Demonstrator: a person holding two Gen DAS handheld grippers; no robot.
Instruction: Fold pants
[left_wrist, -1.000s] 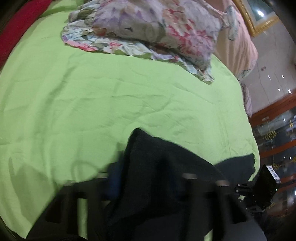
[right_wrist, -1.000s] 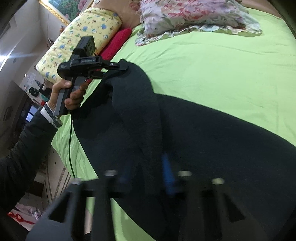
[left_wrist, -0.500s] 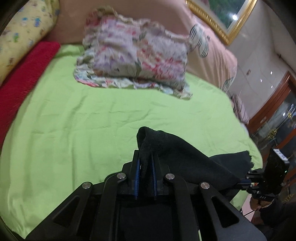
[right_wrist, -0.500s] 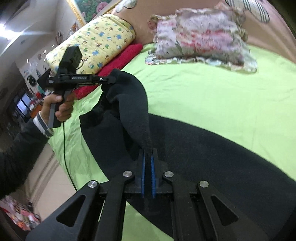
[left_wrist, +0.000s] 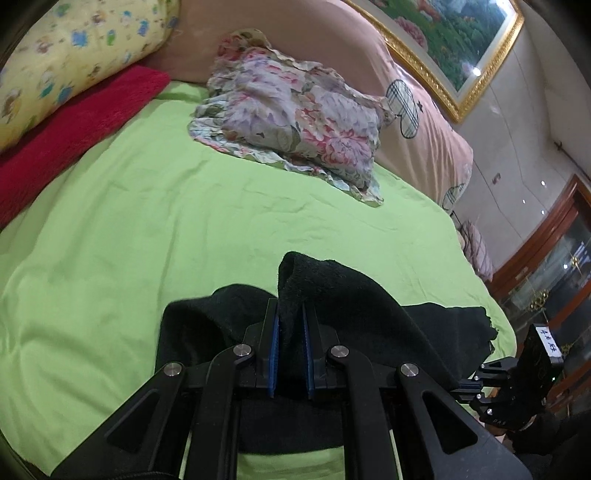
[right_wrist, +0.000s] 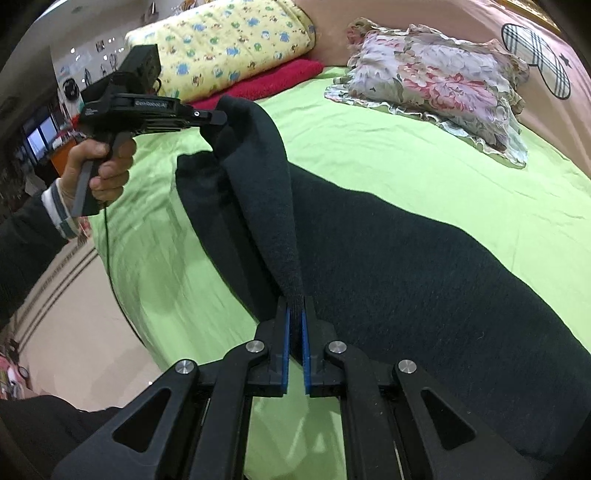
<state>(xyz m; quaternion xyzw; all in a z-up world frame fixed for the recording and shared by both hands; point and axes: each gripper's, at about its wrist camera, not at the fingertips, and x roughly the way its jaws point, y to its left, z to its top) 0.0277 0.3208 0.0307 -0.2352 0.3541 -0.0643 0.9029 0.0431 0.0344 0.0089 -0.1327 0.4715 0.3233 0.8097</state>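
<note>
Both grippers' jaws clamp the black pants (right_wrist: 406, 266).

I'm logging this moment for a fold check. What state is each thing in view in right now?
Pants: dark, one edge lifted off the bed, the rest lying flat.
Left tongs: shut on the pants.
Right tongs: shut on the pants.
Green sheet: spread, lightly creased.
Floral pillow: rumpled, lying on the sheet.
Red blanket: lying along the sheet's edge under the yellow pillow.
</note>
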